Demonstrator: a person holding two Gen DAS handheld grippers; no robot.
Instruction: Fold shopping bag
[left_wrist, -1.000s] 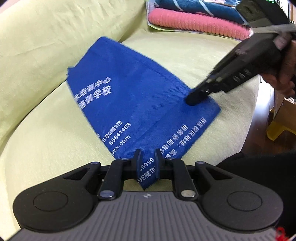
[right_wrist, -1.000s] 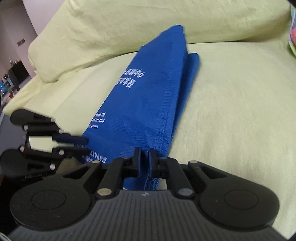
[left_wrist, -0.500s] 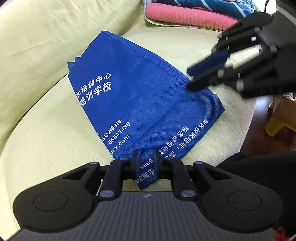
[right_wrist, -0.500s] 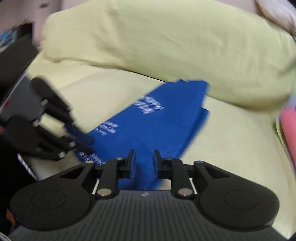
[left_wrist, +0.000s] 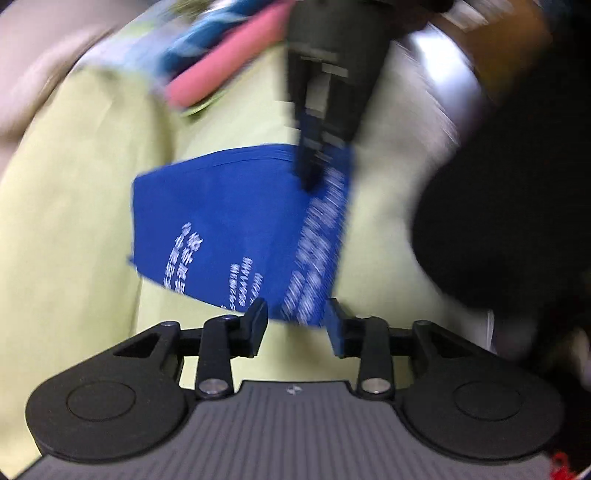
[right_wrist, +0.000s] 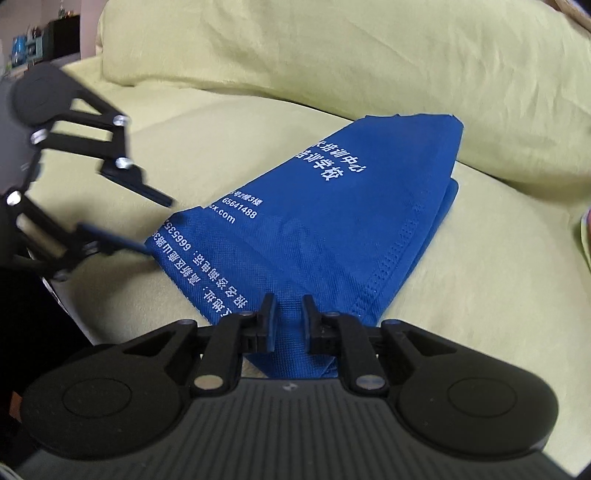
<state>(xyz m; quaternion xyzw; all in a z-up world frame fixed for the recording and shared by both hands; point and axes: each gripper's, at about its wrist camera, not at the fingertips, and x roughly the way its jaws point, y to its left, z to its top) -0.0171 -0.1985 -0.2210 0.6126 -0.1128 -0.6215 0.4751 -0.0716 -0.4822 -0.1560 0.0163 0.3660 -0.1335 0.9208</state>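
Now the blue bag (right_wrist: 332, 221) lies folded flat on the soft green couch (right_wrist: 480, 314), and it looks light, thin and floppy, so it would bend easily. The left gripper (left_wrist: 295, 325) has let go, its fingers wide apart just by the bag's near edge. The right gripper (right_wrist: 288, 317) has its fingers a little apart around the near corner, not squeezing; corners look best to grab.

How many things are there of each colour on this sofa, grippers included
Blue: 1, the shopping bag
Pink: 1, the ribbed roll
Blue-patterned: 1, the cloth above it, blurred
Black: 2, the left gripper and right gripper
Total: 5
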